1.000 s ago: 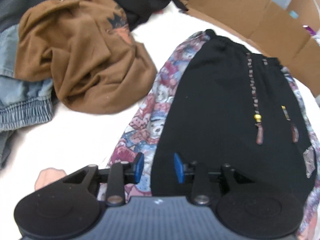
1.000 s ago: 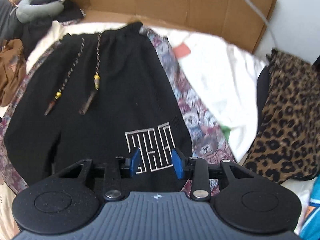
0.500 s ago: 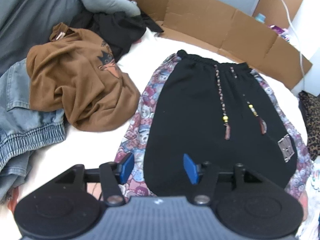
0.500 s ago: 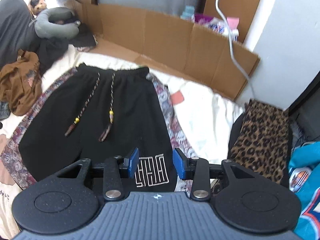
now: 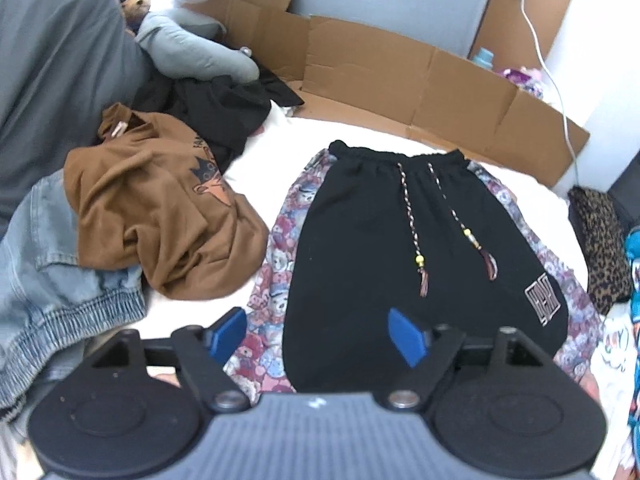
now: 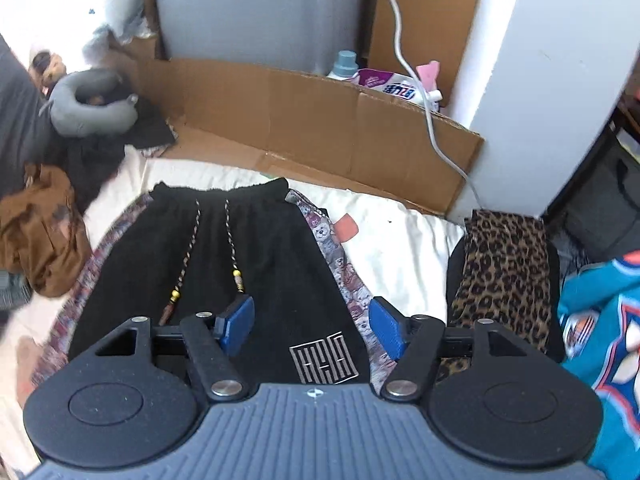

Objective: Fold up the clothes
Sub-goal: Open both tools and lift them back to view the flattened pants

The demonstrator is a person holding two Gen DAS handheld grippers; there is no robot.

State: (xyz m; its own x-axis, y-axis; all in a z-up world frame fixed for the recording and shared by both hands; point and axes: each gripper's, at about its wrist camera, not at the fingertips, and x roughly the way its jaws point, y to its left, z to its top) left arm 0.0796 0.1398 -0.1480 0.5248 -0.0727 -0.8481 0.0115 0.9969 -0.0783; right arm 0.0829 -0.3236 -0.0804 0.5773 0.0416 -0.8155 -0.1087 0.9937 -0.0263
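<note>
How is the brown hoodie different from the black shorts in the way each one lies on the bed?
The black shorts lie spread out flat, waistband away from the cameras, while the brown hoodie sits crumpled in a heap.
The black shorts rest on a bear-print garment; the brown hoodie partly overlaps denim clothing.
The black shorts lie in front of both open grippers; the brown hoodie lies off to the left.
Both are unheld.

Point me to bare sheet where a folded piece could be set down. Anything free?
Two patches: white sheet between brown hoodie and black shorts, running up to the cardboard; and right of the shorts, before the leopard-print fabric. Left edge is crowded: denim, hoodie, black clothes pile.
</note>
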